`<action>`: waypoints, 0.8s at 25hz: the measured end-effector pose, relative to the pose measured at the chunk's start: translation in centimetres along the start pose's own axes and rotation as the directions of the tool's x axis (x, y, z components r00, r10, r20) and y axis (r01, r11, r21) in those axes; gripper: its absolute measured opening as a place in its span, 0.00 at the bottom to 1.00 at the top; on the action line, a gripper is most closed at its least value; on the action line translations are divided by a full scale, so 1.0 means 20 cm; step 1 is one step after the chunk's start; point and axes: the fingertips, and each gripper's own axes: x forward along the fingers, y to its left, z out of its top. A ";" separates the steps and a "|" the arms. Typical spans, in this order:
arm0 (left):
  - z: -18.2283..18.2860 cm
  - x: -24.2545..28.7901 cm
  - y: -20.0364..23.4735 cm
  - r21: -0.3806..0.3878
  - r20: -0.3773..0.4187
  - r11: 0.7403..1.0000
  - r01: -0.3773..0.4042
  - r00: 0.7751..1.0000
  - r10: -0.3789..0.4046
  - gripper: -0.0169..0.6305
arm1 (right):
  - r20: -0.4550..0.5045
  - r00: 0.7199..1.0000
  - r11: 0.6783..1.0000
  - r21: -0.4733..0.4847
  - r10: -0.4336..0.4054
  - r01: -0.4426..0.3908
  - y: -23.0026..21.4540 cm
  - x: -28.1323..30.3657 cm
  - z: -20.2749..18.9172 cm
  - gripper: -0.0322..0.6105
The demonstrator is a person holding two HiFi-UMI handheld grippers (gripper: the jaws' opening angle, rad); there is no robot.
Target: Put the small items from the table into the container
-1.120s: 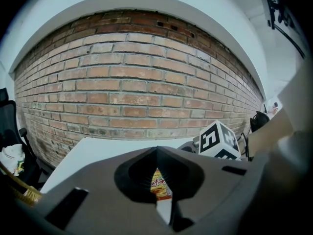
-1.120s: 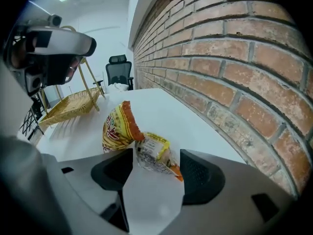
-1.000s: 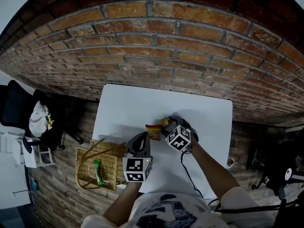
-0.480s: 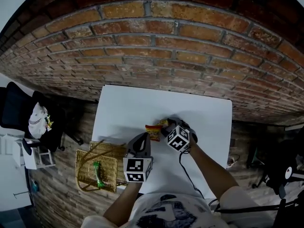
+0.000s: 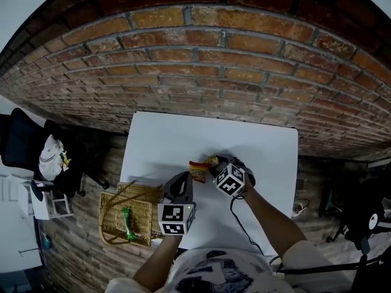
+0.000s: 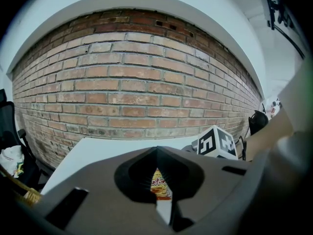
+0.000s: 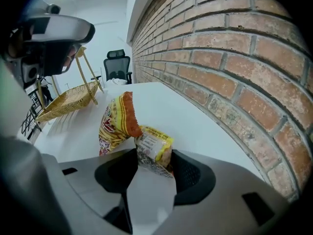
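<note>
Two snack packets sit touching near the middle of the white bench [image 5: 159,139]: a small yellow packet [image 7: 155,147] and, at its 8 o'clock in the head view, an orange packet [image 7: 113,124]. The step in hand looks like picking up the yellow one. To do it well, the squeeze should land squarely across the packet's body rather than its crimped edge. It should also take only that packet, since the orange one leans against it. A straight lift should come before any carry toward the wicker basket [image 5: 109,207], which stands at the bench's 8 o'clock corner with a green item [image 5: 126,220] inside.

The right hand-held gripper [image 7: 153,156] is partly spread and closing. The yellow packet stands upright between its jaws, and both pads appear to touch its sides. The left hand-held gripper [image 6: 156,151] hangs at 7 o'clock of the packets, beside the basket, with its jaw tips pressed together and nothing held.
</note>
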 end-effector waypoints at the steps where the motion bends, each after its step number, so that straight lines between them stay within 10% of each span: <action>1: 0.00 0.00 0.00 0.001 0.002 1.000 0.000 1.000 0.000 0.10 | -0.001 1.000 1.000 0.010 -0.001 0.001 0.00 -0.01 -0.01 0.41; 20: 0.05 -0.11 -0.14 0.049 0.022 0.999 0.012 1.000 -0.013 0.10 | 0.015 0.998 0.984 0.172 -0.057 0.054 -0.02 -0.22 -0.19 0.40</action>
